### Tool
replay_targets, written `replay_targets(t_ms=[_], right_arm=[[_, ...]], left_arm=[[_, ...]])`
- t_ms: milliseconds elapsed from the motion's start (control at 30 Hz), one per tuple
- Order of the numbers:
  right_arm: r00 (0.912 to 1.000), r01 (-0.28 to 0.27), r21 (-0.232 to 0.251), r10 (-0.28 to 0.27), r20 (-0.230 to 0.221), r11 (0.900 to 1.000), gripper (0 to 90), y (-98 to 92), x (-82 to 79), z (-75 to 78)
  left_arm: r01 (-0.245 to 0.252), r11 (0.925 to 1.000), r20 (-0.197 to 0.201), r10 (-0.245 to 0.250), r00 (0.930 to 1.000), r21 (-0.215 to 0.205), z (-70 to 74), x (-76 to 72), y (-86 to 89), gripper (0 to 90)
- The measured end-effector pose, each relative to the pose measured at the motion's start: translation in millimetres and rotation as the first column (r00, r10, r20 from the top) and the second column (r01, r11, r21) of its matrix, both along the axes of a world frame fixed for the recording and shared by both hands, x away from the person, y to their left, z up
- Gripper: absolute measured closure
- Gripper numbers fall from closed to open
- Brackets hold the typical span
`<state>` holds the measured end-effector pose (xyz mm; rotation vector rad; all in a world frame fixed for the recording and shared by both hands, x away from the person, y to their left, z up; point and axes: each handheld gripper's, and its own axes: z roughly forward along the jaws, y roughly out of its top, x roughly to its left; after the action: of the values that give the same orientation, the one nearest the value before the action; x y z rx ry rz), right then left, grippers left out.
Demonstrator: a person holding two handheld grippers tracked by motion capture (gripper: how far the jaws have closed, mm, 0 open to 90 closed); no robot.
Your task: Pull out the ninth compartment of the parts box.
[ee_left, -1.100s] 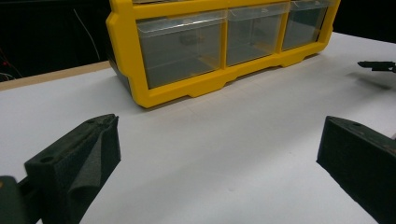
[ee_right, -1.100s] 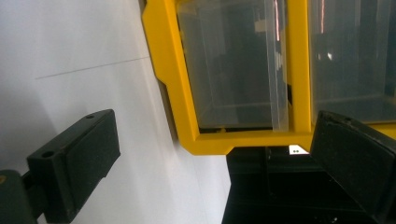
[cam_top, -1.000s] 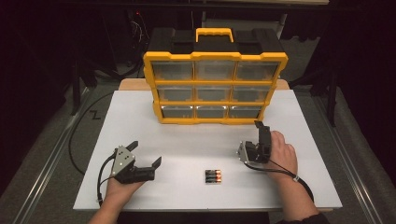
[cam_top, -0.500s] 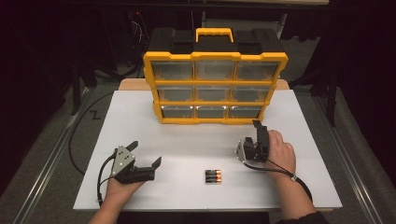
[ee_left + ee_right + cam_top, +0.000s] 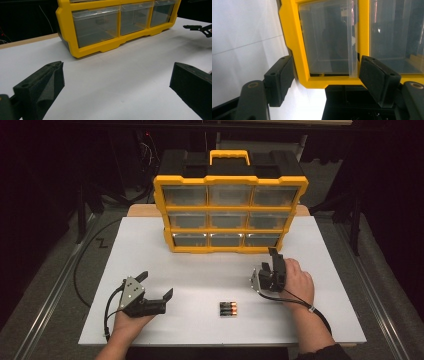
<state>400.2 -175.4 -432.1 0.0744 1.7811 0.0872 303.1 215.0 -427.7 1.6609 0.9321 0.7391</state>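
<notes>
High view: batteries [image 5: 228,308] between both claws.

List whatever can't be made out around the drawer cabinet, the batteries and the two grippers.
- Drawer cabinet: high view, drawer contents unreadable behind hazy fronts.
- Batteries: high view, too small to count or read.
- Right gripper: high view, jaw gap hidden by its own body; jaws have just been closing, nothing between them.
- Left gripper: left gripper view, right jaw cut by the edge.

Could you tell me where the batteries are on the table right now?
In the high view the batteries lie on the white table near its front edge, between the left gripper and right gripper, in front of the yellow organizer.
</notes>
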Motion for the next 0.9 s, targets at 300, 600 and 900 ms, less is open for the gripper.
replay_targets(t_ms=[300, 600, 900], right_arm=[[0.9997, 0.001, -0.011, -0.001, 0.023, 1.0, 36.3, 5.6, 6.9, 1.6], [0.9984, 0.009, -0.029, -0.008, 0.055, 1.0, 43.8, 9.0, 14.2, 9.1], [0.9972, 0.022, -0.049, -0.018, 0.072, 0.999, 49.8, 11.0, 23.5, 8.7]], left_arm=[[-0.003, 1.0, -0.004, 0.003, 1.0, 0.0, -0.2, 0.6, 0.5, 0.2], [-0.003, 1.0, 0.001, 0.003, 1.0, -0.005, 0.5, 0.0, 1.5, 0.2], [-0.005, 1.0, -0.001, 0.005, 1.0, -0.007, 0.0, 0.4, 1.5, 0.2]])
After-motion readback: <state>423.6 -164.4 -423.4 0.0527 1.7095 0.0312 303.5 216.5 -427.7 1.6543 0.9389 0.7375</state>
